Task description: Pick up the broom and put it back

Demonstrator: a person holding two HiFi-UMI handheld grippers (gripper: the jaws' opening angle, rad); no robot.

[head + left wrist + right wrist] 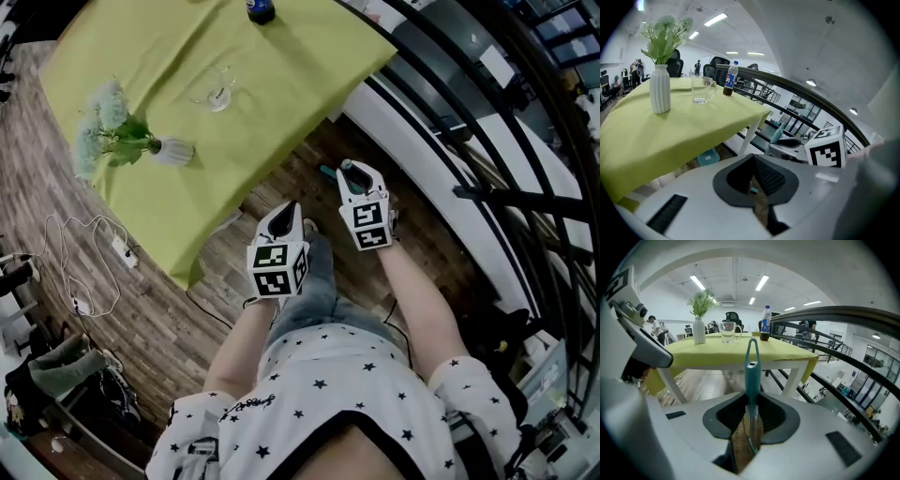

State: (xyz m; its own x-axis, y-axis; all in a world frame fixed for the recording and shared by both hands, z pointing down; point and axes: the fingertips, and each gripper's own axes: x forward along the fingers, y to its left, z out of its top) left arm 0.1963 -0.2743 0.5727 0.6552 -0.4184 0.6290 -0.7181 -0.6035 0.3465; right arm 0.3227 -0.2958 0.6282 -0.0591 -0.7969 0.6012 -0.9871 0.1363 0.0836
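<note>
The broom shows only as a slim teal handle (751, 373) with a hanging loop at its top, standing upright between my right gripper's (751, 399) pads, which are shut on it. In the head view the right gripper (359, 180) is held out over the wooden floor, and the teal handle's end (328, 172) pokes out to its left. My left gripper (285, 223) hangs just left of it and nearer my body, jaws together with nothing in them. The broom's head is hidden. In the left gripper view the left gripper (753, 158) points past the table's corner.
A table with a yellow-green cloth (234, 56) stands ahead on the left and bears a white vase of flowers (173, 150), a glass mug (218, 94) and a cola bottle (260, 9). A dark railing (469, 141) runs along the right. Cables (94, 253) lie on the floor.
</note>
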